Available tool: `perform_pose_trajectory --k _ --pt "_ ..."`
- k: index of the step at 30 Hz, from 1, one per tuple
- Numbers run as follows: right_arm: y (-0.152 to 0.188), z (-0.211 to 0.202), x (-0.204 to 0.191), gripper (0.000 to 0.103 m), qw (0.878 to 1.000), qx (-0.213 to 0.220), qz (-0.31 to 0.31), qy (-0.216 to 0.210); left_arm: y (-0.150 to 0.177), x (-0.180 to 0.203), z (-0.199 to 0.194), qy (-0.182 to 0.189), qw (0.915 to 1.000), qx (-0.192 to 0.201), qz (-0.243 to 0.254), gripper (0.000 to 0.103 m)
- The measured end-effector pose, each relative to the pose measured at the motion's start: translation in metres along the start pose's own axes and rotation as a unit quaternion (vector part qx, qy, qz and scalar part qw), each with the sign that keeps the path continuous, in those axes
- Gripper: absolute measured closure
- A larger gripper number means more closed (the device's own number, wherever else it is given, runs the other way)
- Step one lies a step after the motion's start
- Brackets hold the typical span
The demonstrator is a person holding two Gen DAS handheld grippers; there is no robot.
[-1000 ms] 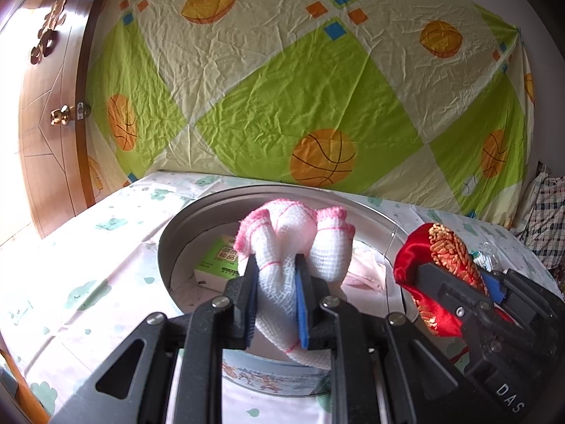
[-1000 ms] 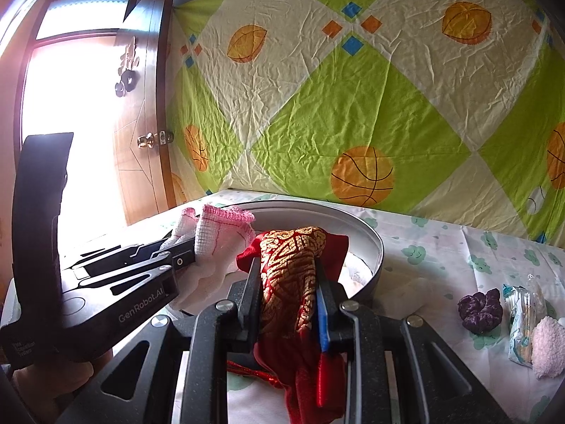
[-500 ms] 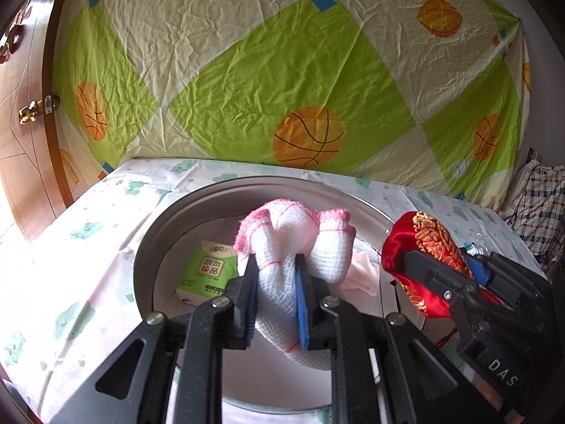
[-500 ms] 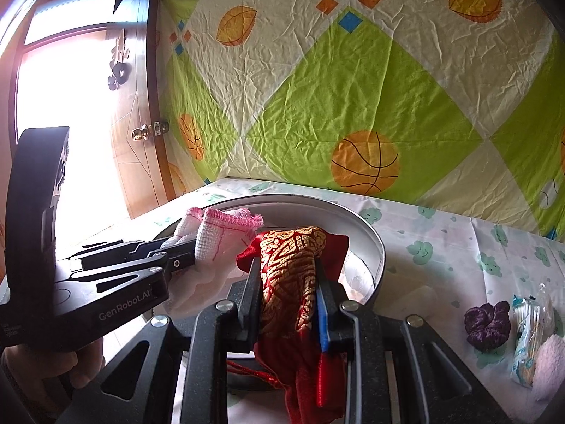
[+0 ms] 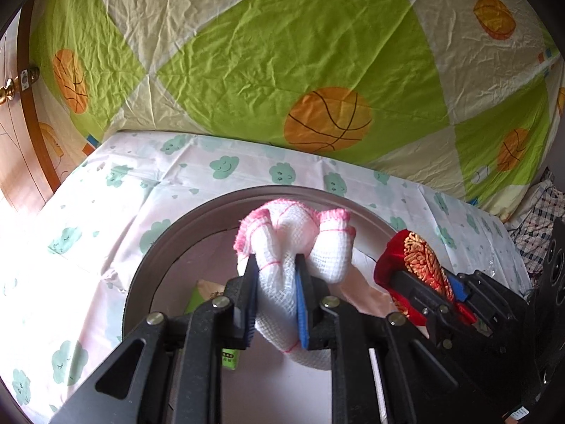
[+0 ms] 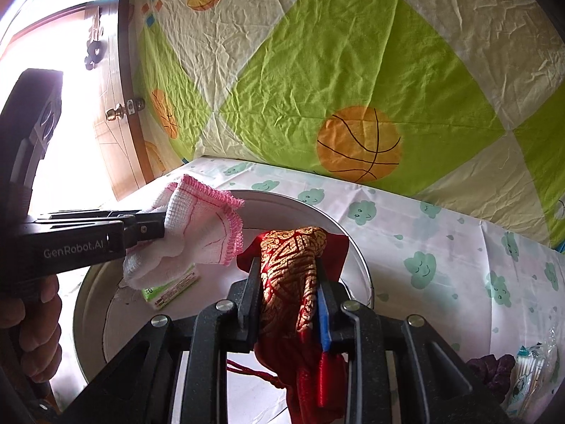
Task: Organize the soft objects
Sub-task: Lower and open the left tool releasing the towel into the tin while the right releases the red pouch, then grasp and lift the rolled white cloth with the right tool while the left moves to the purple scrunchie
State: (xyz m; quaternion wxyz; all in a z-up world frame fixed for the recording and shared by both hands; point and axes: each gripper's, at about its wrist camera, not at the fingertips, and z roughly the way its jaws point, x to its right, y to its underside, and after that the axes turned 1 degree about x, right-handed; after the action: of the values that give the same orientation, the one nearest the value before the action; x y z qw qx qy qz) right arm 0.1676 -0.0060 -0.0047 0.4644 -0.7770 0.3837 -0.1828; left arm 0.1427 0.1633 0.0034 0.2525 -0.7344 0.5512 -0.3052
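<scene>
Currently, a white gauze cloth with pink edging (image 5: 300,247) is clamped between the fingers of the left gripper (image 5: 275,275), its bunched top standing past the fingertips and its tail hanging below the pads. Beyond and beneath these fingers, a round grey metal tin (image 5: 148,265) is seen on a pale sheet printed with green clouds (image 5: 141,183), with a green packet (image 5: 197,293) lying inside it under the left finger.

To the right of these fingers, the right gripper (image 6: 287,268) is pressed shut on a red pouch with gold embroidery (image 6: 286,279); the gold part is squeezed between the pads, and red fabric with a cord droops beneath them. In the right wrist view, the cloth is held just left of the pouch, apart from it, both over the tin. A hand (image 6: 35,325) is seen gripping the left tool's handle. Further right of the right fingers, a dark purple scrunchie (image 6: 491,371) and a clear bag of cotton swabs (image 6: 529,371) lie on the sheet. Behind everything hangs a green and cream basketball-print sheet (image 5: 282,70), with a wooden door (image 6: 116,134) at its left.
</scene>
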Motion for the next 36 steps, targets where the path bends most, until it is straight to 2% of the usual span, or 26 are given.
perform_pose_trajectory --k 4,6,7,8,11,13,18,25,30,33,36 --pt "0.001 0.012 0.003 0.075 1.000 -0.013 0.001 -0.003 -0.004 -0.001 0.014 -0.010 0.9998 -0.016 -0.003 0.086" --pt "0.002 0.016 0.004 0.074 1.000 -0.016 -0.001 -0.001 -0.004 -0.001 0.018 -0.015 0.9996 -0.023 -0.002 0.081" --pt "0.003 0.018 0.003 0.073 1.000 -0.019 -0.002 -0.002 -0.005 -0.002 0.019 -0.019 0.9995 -0.025 -0.007 0.073" --pt "0.004 0.020 0.003 0.065 1.000 -0.024 -0.003 -0.004 -0.005 -0.003 0.018 -0.021 0.9995 -0.023 -0.009 0.060" --pt "0.006 0.028 0.001 0.052 0.999 -0.040 -0.002 -0.021 -0.006 -0.004 0.011 -0.041 0.9991 -0.007 -0.009 0.031" --pt "0.008 0.028 0.000 0.048 0.999 -0.038 -0.006 -0.013 -0.004 -0.005 0.003 -0.046 0.9989 0.006 -0.010 0.025" --pt "0.011 0.011 0.007 0.037 1.000 -0.015 0.002 -0.003 0.009 -0.001 -0.010 -0.050 0.9981 0.034 -0.014 0.019" --pt "0.019 -0.033 0.035 0.035 1.000 0.021 0.019 0.014 0.037 0.012 -0.030 -0.054 0.9953 0.079 -0.011 0.017" --pt "0.033 -0.062 0.078 0.031 0.997 0.041 0.047 0.055 0.052 0.032 -0.044 -0.064 0.9910 0.117 0.007 0.005" --pt "0.041 -0.060 0.102 0.031 0.994 0.026 0.068 0.083 0.057 0.045 -0.046 -0.065 0.9897 0.125 0.026 0.003" --pt "0.048 -0.046 0.105 0.031 0.995 -0.006 0.063 0.073 0.060 0.053 -0.044 -0.070 0.9895 0.120 0.038 0.002"
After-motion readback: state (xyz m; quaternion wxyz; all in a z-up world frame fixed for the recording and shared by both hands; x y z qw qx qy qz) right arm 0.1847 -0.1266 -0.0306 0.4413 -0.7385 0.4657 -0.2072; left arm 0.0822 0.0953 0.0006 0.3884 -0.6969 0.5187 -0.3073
